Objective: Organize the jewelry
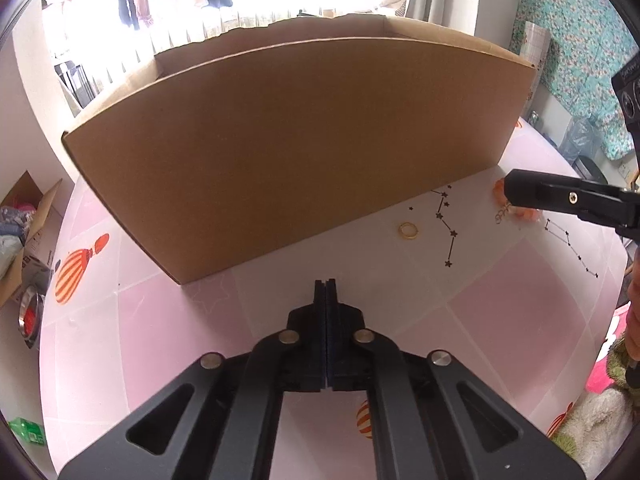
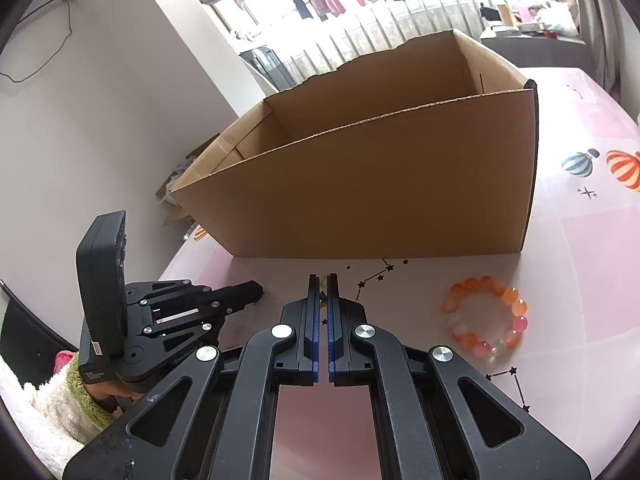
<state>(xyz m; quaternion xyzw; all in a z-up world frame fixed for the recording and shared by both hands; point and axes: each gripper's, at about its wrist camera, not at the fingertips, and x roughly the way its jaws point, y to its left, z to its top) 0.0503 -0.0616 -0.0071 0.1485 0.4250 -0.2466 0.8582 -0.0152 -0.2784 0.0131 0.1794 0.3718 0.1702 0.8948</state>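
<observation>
A small gold ring [image 1: 408,230] lies on the pink tablecloth [image 1: 520,300] just in front of the big open cardboard box [image 1: 300,152]. My left gripper [image 1: 325,282] is shut and empty, hovering near the box's front wall, left of the ring. My right gripper [image 1: 507,189] comes in from the right, shut, with nothing in it, partly covering an orange and pink bead bracelet [image 1: 527,214]. In the right wrist view the ring [image 2: 322,299] shows through the slit of the right gripper [image 2: 323,278], the bracelet [image 2: 509,295] lies to its right, and the left gripper [image 2: 256,292] is at the left.
The box [image 2: 380,184] fills the back of the table [image 2: 580,240]. A fluffy white and green sleeve [image 2: 52,400] holds the left tool. Beyond the table's left edge stand another carton [image 1: 28,232] and a metal bowl [image 1: 30,312]. Laundry hangs behind.
</observation>
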